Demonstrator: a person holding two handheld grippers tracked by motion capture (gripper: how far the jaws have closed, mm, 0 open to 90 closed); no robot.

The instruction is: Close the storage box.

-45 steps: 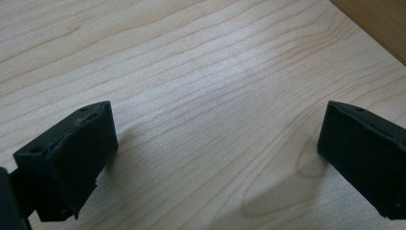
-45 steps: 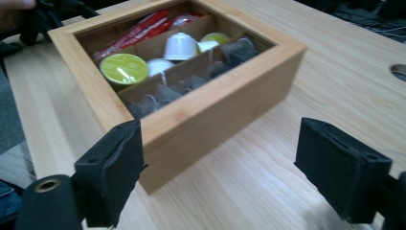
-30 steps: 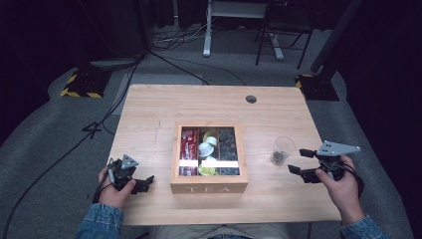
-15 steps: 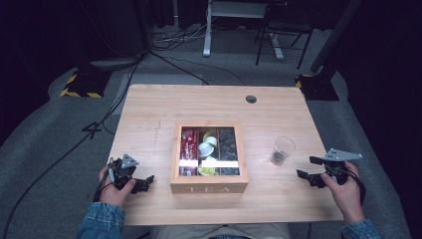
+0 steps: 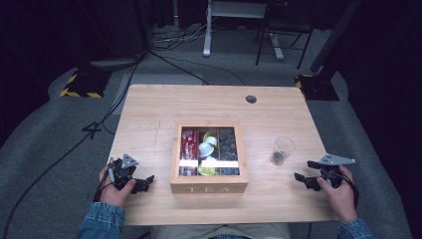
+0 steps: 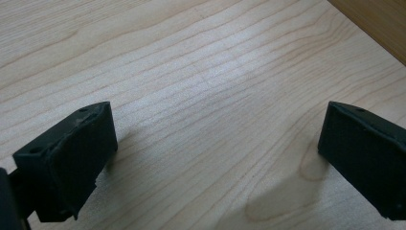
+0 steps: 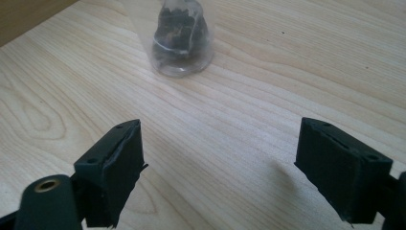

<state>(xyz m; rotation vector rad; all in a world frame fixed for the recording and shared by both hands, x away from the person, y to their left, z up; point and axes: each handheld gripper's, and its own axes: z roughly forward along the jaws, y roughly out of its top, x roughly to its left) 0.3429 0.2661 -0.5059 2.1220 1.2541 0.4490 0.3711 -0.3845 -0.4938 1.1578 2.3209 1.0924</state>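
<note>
wooden table [image 5: 159, 114], cable hole [image 5: 251, 99], grey carpet [image 5: 50, 144], floor cables [image 5: 169, 42]

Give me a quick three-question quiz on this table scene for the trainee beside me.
1. True or false: the right tongs are shut on the glass cup.
2. Which thing lies between the two tongs on the table? A) a kettle B) the wooden TEA box C) a plate
3. What dark stuff sits in the bottom of the glass cup, and does the left tongs hold anything?

Key
1. False: both jaws stand apart, short of the cup, with bare wood between them.
2. B.
3. A small heap of dark, leaf-like bits; the left tongs are open and hold nothing.
</note>
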